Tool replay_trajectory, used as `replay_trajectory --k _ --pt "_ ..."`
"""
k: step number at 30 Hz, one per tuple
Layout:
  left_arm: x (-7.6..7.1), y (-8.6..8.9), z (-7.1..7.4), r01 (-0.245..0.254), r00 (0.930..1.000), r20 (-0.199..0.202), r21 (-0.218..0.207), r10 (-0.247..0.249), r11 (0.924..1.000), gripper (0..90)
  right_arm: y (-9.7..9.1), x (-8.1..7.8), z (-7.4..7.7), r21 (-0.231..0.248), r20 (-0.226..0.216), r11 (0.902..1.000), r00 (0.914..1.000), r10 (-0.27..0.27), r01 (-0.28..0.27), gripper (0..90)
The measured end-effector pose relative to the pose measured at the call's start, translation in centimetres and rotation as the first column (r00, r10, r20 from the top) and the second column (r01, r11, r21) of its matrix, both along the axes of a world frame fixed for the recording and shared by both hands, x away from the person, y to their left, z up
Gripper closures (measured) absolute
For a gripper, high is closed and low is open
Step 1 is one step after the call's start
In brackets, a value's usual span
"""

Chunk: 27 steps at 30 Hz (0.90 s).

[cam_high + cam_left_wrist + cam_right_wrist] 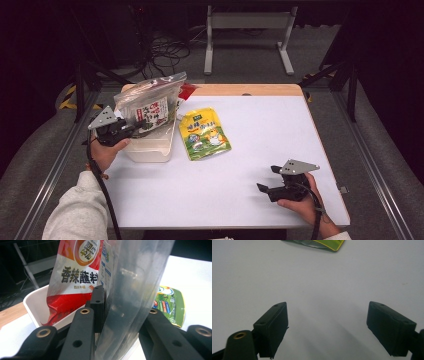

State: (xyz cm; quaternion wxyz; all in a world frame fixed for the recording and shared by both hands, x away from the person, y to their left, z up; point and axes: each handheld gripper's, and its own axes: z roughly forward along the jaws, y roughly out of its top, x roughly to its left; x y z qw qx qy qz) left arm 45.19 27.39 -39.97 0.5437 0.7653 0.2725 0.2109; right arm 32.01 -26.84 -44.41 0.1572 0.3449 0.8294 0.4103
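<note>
My left gripper (pixel 137 125) is shut on a silvery, partly see-through pouch (pixel 150 102) with a printed label, and holds it upright over a white bin (pixel 150 150). In the left gripper view the two jaws press on the pouch (pixel 135 277) from both sides. Behind it a red and white pouch (pixel 75 270) stands in the bin (pixel 32 302). A yellow-green pouch (pixel 204 134) lies flat on the table just right of the bin. My right gripper (pixel 267 178) rests low at the front right, open, with only bare tabletop between its jaws (pixel 327 322).
The white tabletop (pixel 260 125) has a wooden strip along its far edge. A corner of the yellow-green pouch (pixel 322 243) lies well ahead of the right jaws. Metal rails run along both sides of the table, and a stand with cables is on the floor beyond.
</note>
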Motion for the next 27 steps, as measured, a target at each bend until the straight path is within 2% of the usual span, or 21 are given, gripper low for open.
replay_trajectory --k 7,16,18,27 --pt "0.0 0.21 -0.43 0.012 0.9999 -0.006 -0.017 -0.013 0.9998 73.3 -0.05 -0.06 0.04 -0.002 0.003 1.0 1.0 -0.001 0.001 17.6" --pt "-0.13 0.39 -0.87 0.009 0.9999 -0.011 -0.019 -0.01 0.9998 73.2 -0.01 -0.06 0.08 -0.002 0.003 1.0 1.0 -0.001 0.001 17.7" --pt "-0.12 0.48 -1.01 0.01 0.9997 -0.02 -0.034 -0.01 0.9994 73.2 -0.02 -0.06 0.08 0.0 0.003 1.0 1.0 0.0 0.0 17.7" --pt "-0.18 0.5 -1.05 -0.007 0.9998 -0.016 -0.027 0.007 0.9996 72.3 -0.29 -0.05 0.17 -0.009 0.015 0.9999 0.9998 -0.011 0.011 21.7"
